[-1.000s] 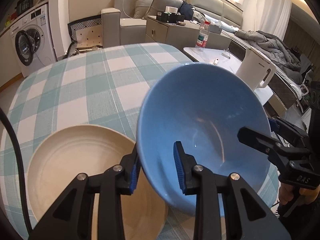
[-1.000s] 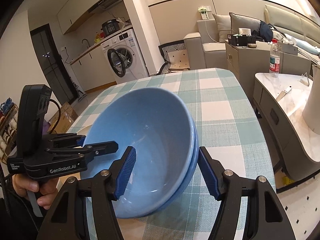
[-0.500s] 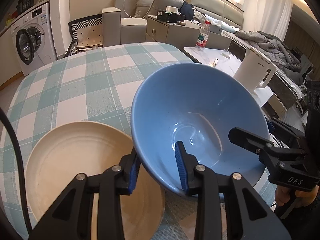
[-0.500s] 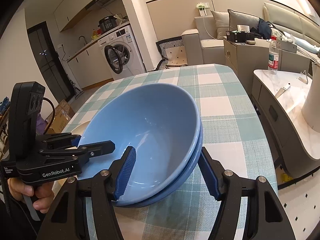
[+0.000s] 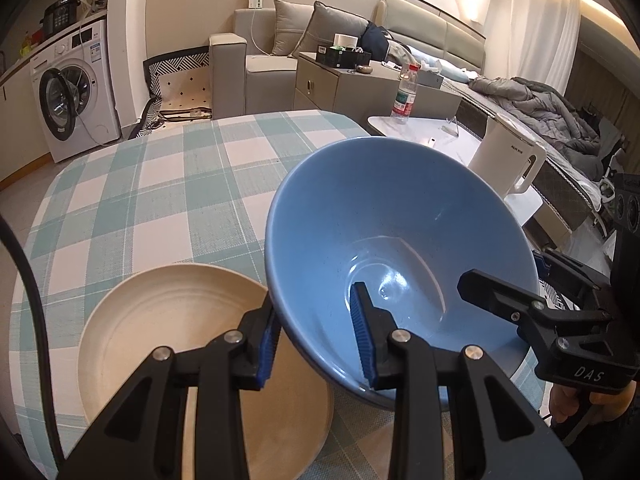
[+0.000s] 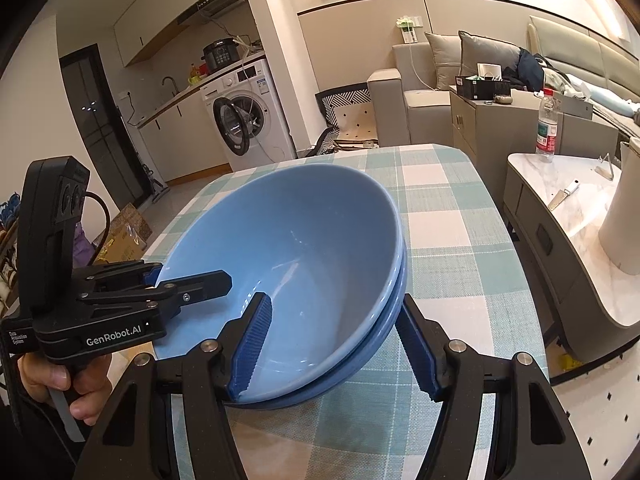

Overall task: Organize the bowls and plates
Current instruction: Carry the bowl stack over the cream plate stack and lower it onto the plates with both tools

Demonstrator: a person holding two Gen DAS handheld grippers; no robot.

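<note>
— Two blue bowls are seen nested, the upper bowl (image 6: 296, 264) sitting tilted inside the lower bowl (image 6: 384, 332), on the checked counter (image 5: 160, 200). How is the upper one held?

— Its near rim is straddled by the left gripper (image 5: 316, 340): one finger is placed inside the bowl, the other outside under the wall. The fingers are set close together, but whether the pads are pressed on the rim cannot be told from either view.

— And the right gripper (image 6: 336, 344)?

— Its fingers are kept apart on both sides of the stacked rims. One pad (image 6: 252, 340) is seen inside the upper bowl, the other beside the outer wall of the lower bowl; whether the pads are touching cannot be told.

— What else is found on the counter?

— A cream plate (image 5: 168, 340) is laid flat just beside the bowls, to their left in the left wrist view. A white kettle (image 5: 508, 160) is seen on a separate marble surface beyond.
</note>
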